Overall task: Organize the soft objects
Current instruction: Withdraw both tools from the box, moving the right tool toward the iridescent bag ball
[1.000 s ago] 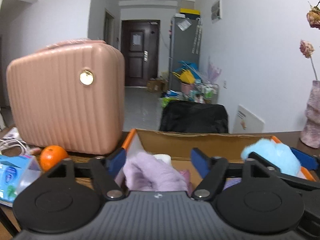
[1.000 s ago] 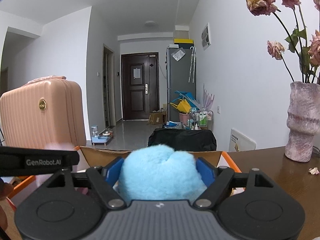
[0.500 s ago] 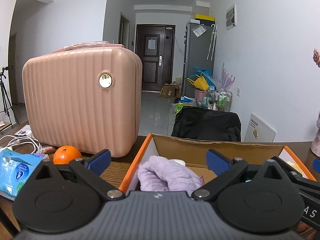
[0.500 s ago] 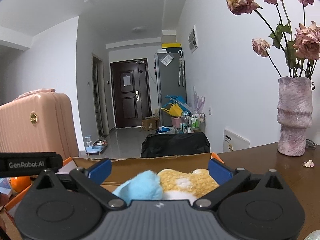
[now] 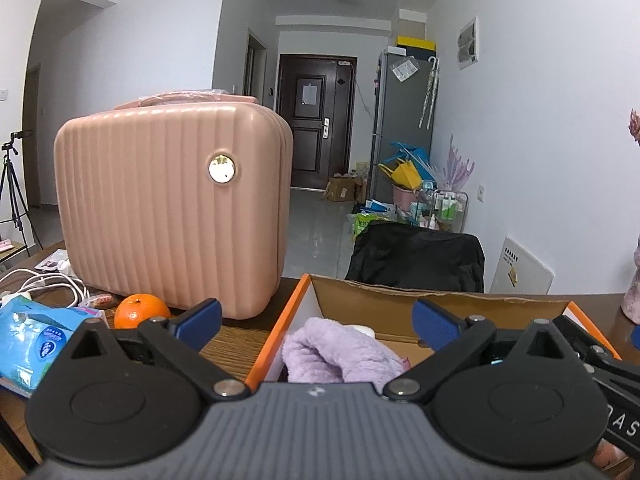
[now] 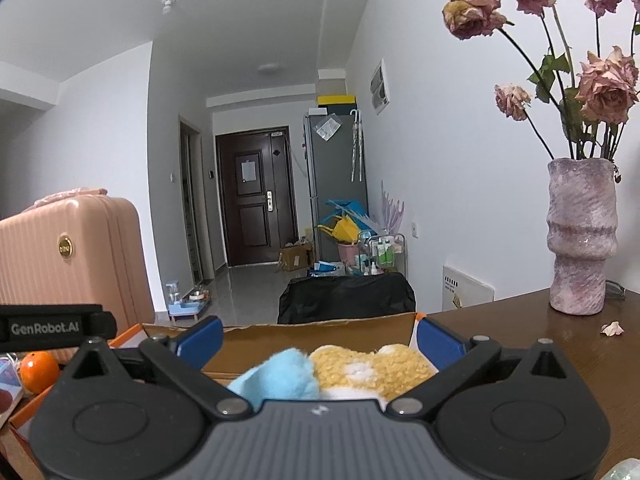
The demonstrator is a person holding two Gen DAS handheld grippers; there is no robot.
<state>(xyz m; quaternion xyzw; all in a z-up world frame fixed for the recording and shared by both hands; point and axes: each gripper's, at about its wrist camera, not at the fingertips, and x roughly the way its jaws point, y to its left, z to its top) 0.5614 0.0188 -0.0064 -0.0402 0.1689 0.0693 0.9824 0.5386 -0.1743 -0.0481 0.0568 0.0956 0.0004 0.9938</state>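
An open cardboard box (image 5: 400, 300) with orange edges sits on the wooden table. A lilac fluffy soft item (image 5: 340, 354) lies inside it at the left. My left gripper (image 5: 316, 318) is open and empty above it, jaws wide apart. In the right wrist view the box (image 6: 312, 338) holds a light blue soft item (image 6: 276, 378) and a yellow one (image 6: 372, 368) side by side. My right gripper (image 6: 318, 338) is open and empty just behind and above them.
A pink ribbed case (image 5: 172, 216) stands left of the box. An orange (image 5: 140, 312), a blue wipes pack (image 5: 36, 338) and white cables (image 5: 44, 284) lie beside it. A vase of dried roses (image 6: 580, 240) stands on the table at the right.
Both grippers opened and let go: the lilac item and the blue item now lie in the box. Both grippers have drawn back and risen.
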